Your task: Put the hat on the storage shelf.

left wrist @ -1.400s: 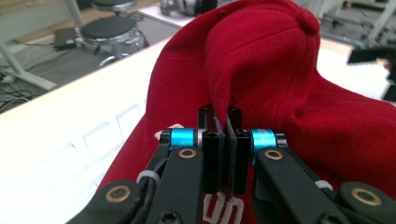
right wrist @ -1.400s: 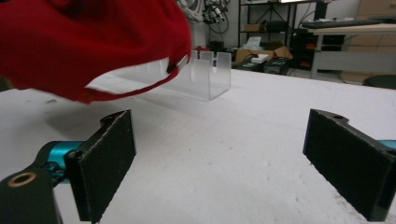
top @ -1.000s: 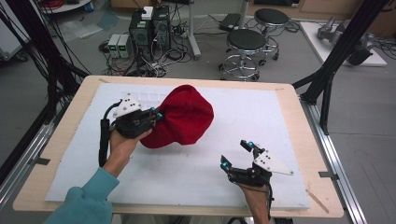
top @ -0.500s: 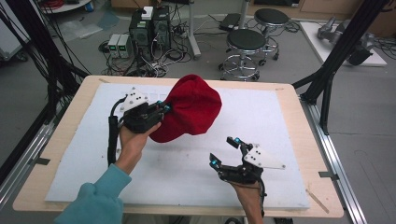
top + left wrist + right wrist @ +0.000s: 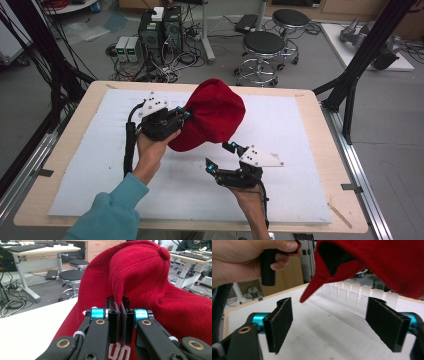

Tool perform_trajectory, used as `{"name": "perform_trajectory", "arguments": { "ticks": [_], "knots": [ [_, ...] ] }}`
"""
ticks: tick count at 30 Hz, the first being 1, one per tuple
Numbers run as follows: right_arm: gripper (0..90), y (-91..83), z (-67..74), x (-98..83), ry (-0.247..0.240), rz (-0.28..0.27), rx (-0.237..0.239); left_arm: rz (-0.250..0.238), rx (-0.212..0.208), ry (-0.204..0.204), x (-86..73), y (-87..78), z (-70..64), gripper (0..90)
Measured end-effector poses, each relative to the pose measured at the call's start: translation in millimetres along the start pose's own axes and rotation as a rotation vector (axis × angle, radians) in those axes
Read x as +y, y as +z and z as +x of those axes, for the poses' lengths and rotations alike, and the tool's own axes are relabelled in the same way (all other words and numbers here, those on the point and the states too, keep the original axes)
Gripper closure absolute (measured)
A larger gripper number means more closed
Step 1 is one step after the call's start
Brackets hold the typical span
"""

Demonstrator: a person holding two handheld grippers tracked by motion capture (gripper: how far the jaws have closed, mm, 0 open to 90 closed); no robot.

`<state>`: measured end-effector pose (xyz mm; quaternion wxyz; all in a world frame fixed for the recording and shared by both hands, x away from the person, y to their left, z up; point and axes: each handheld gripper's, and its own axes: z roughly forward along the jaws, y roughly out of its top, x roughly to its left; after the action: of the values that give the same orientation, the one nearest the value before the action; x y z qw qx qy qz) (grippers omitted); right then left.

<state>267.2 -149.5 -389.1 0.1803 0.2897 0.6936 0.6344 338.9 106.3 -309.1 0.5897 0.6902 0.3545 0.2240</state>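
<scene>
At the centre of the high view, the left gripper (image 5: 184, 113) is clamping the edge of the red cap (image 5: 212, 117), lifting it off the white mat (image 5: 300, 150). Its pads are mostly buried in fabric. Lower right, the right gripper (image 5: 219, 156) is hovering with jaws apart, just narrowing, nothing between them. White lettering on the cap is cut off in the left gripper view.

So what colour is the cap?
Red, a knitted-looking cap, clearest in the left gripper view.
</scene>
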Motion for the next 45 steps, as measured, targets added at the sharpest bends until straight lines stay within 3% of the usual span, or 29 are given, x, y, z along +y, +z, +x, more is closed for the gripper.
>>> {"name": "perform_trajectory", "arguments": {
  "ticks": [11,13,14,15,16,20,25,31,35,42,45],
  "knots": [
    [39.2,28.9,5.8,0.9,0.045,0.013,0.024,-0.008,-0.007,-0.019,0.1,6.7,-5.0,86.9],
    [41.6,31.5,6.5,0.8,0.05,0.01,0.022,-0.013,-0.015,-0.039,0.6,7.8,-5.8,86.9],
    [47.0,35.5,7.0,0.5,0.064,0.008,0.019,-0.014,-0.014,-0.033,0.9,8.6,-8.0,86.8],
    [47.0,35.5,7.0,0.5,0.064,0.008,0.019,-0.014,-0.014,-0.033,0.9,8.6,-8.0,86.9],
    [51.7,38.0,7.1,-0.1,0.076,0.006,0.0,-0.012,-0.016,-0.023,0.7,9.0,-9.8,86.9],
    [63.2,40.4,8.0,-0.7,0.076,-0.001,-0.005,-0.011,-0.02,-0.016,0.4,9.3,-11.4,86.9],
    [70.3,40.9,8.8,-0.4,0.081,-0.014,-0.012,-0.014,-0.019,-0.012,-0.3,10.1,-12.9,86.9],
    [81.9,41.0,4.3,-1.0,0.158,-0.027,0.03,-0.02,-0.028,-0.011,-0.9,10.6,-13.7,86.9],
    [85.0,40.5,0.6,-1.0,0.195,-0.031,0.046,-0.026,-0.039,0.002,-1.2,10.6,-13.8,86.9],
    [85.7,40.0,-1.3,0.4,0.205,-0.014,0.053,-0.026,-0.046,0.032,-3.1,10.0,-11.6,85.9],
    [85.8,40.0,-1.3,0.0,0.203,0.0,0.047,-0.025,-0.056,0.041,-3.3,10.1,-10.2,73.2]
  ]
}}
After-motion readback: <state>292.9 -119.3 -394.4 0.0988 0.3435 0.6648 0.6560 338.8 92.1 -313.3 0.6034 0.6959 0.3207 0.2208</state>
